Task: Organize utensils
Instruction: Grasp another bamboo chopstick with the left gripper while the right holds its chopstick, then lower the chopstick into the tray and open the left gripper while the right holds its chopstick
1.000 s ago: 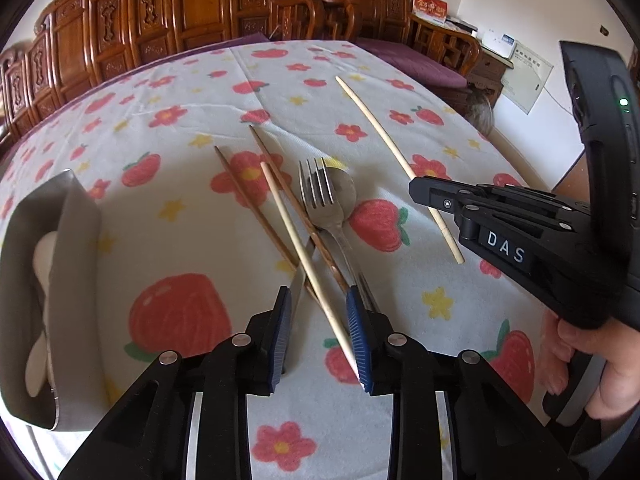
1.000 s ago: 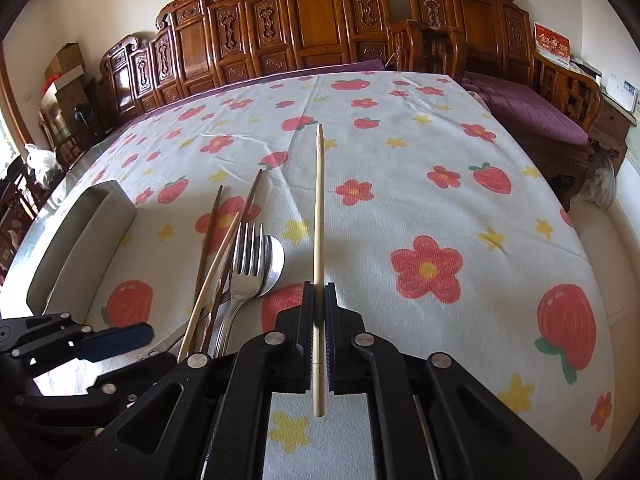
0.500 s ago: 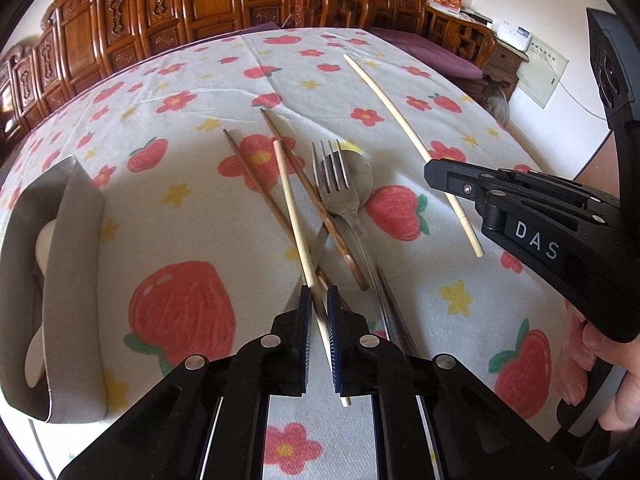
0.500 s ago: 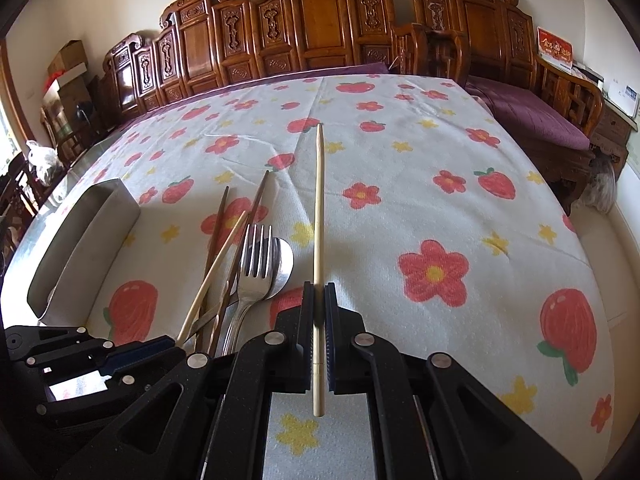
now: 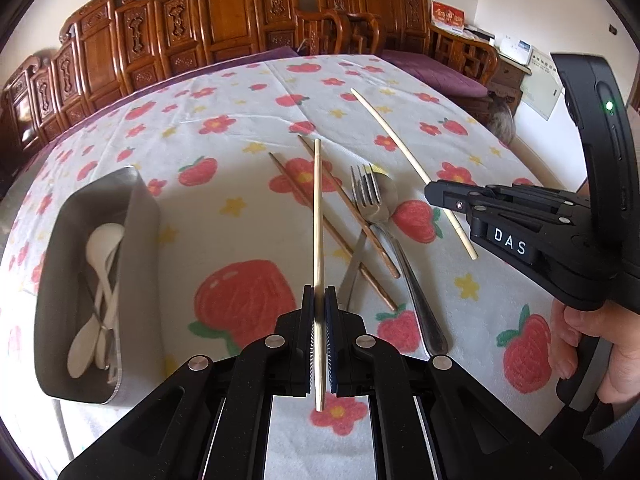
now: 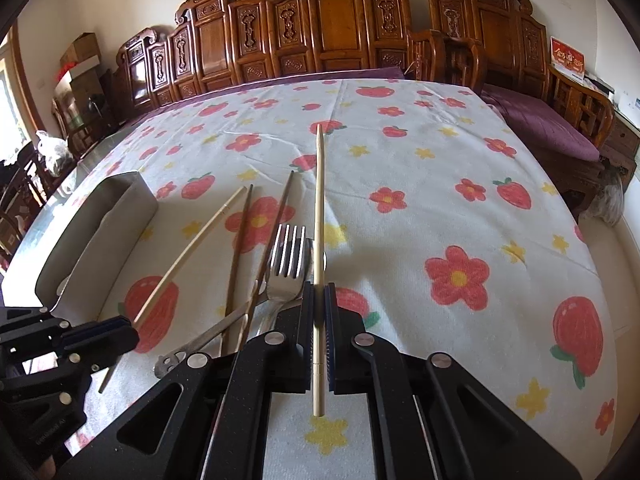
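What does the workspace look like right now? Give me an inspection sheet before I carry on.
Surface: table under a strawberry-and-flower cloth, flat.
Job's things: metal tray holding white spoons; two dark chopsticks, fork and metal spoon lie crossed in a pile on the cloth.
Clutter: nothing seen.
Grippers: left gripper shut on a pale chopstick, its jaws just closed; right gripper shut on the second pale chopstick.
Cables: nothing seen.
Surroundings: carved wooden chairs behind the table, purple-cushioned bench at the side.
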`<state>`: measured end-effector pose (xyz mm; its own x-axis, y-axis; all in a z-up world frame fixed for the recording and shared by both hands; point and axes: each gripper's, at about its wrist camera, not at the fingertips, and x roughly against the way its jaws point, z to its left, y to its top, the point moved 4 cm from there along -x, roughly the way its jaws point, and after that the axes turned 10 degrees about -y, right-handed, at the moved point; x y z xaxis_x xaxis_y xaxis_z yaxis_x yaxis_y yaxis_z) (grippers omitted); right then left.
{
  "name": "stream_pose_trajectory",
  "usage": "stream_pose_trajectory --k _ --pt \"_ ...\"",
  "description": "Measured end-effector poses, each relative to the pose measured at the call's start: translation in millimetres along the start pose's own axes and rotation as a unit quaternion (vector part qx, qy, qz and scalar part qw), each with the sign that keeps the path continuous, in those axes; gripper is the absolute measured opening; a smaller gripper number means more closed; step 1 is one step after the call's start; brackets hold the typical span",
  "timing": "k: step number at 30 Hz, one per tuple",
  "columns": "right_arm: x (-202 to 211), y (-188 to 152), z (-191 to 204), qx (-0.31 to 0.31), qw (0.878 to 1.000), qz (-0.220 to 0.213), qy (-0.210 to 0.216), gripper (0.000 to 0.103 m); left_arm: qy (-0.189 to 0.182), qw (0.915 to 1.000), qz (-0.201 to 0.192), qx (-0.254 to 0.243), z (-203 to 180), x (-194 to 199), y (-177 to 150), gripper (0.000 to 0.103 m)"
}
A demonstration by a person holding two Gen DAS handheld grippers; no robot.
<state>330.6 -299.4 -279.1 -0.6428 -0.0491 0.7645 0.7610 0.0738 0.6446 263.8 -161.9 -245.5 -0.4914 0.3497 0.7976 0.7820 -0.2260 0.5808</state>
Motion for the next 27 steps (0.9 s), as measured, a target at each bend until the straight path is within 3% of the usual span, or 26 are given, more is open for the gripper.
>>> stream_pose_trajectory --k 27 --pt "34 -9 77 0.062 0.997 -0.017 0.051 0.006 0.029 0.9969 -0.066 0.033 67 91 -10 0.004"
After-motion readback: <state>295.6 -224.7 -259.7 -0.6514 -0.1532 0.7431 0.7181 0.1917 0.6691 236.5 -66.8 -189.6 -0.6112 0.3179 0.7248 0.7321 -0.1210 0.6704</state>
